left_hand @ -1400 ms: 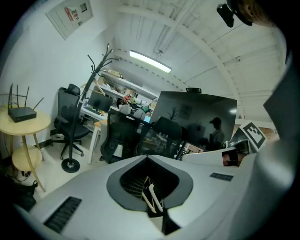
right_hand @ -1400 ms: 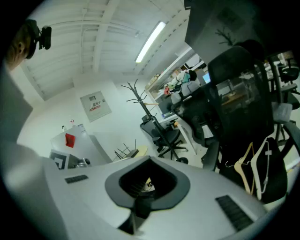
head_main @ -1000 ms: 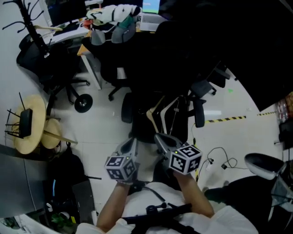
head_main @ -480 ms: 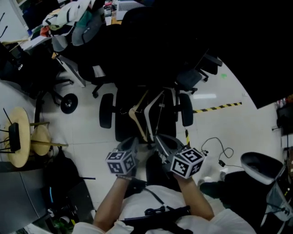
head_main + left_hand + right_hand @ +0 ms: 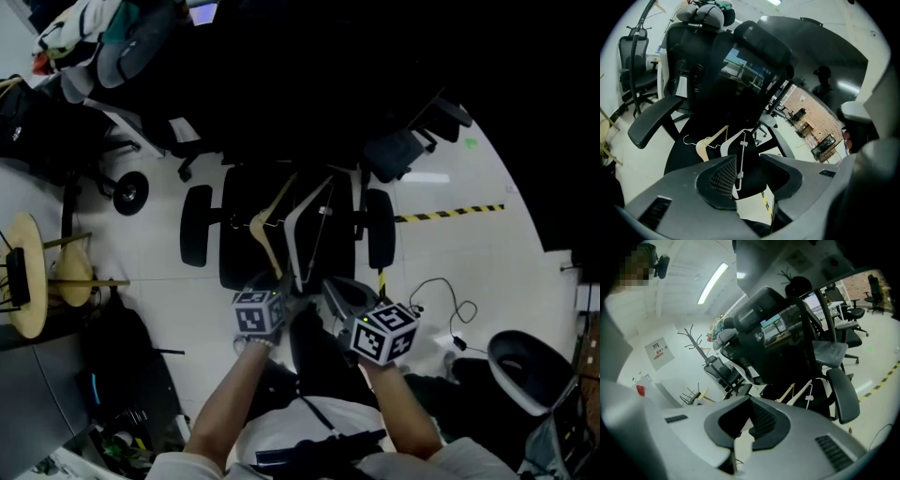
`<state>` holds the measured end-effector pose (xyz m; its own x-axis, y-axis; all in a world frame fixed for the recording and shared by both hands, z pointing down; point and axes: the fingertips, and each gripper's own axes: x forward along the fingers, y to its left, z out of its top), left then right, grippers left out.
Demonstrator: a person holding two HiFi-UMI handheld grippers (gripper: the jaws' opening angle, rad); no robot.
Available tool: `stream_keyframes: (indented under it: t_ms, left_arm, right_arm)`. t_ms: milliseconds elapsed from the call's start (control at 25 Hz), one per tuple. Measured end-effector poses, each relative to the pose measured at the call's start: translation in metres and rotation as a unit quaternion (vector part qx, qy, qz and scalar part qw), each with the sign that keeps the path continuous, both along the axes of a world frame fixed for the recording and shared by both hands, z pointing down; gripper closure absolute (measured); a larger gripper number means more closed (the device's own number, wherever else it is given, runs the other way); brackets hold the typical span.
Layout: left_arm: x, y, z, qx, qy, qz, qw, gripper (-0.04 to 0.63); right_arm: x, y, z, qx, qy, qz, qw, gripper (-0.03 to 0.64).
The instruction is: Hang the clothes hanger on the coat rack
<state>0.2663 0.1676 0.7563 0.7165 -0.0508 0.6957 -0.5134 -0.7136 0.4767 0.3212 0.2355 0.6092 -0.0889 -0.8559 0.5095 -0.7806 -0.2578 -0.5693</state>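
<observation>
The white hanger [image 5: 298, 217] and the wooden hanger [image 5: 265, 228] lie side by side on the seat of the black office chair [image 5: 195, 239], at frame centre in the head view. Compared with one second ago, the chair fills more of that view and both grippers sit closer to the seat edge. The left gripper [image 5: 284, 291] has just been opening its jaws; they now stand wide, and the white hanger's clip bar shows in the gap, ungripped. The right gripper [image 5: 744, 425] shows a narrow gap between its jaws with nothing in it. The coat rack [image 5: 693, 344] stands upper left in the right gripper view.
</observation>
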Motion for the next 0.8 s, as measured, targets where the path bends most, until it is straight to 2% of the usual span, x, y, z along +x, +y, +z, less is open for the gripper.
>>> stream_keyframes:
  t_ms: [240, 360, 520, 600, 800]
  left_arm:
    - [0.03, -0.013, 0.068, -0.009, -0.048, -0.013, 0.9987, 0.44]
    - [0.041, -0.023, 0.101, -0.014, -0.07, -0.022, 0.9972, 0.408]
    - [0.058, -0.037, 0.143, -0.001, -0.099, -0.026, 0.9947, 0.373]
    - [0.063, -0.042, 0.165, 0.0, -0.118, -0.029, 0.9925, 0.373]
    - [0.079, -0.041, 0.21, -0.022, -0.142, -0.034, 0.9891, 0.373]
  right_arm:
    - [0.032, -0.019, 0.035, -0.012, -0.012, -0.022, 1.0, 0.609]
    - [0.043, -0.026, 0.054, -0.018, -0.02, -0.03, 0.999, 0.609]
    - [0.055, -0.033, 0.079, -0.03, -0.024, -0.043, 0.998, 0.609]
    - [0.061, -0.035, 0.091, -0.034, -0.029, -0.046, 0.998, 0.609]
    - [0.076, -0.037, 0.114, -0.041, -0.04, -0.05, 0.997, 0.609]
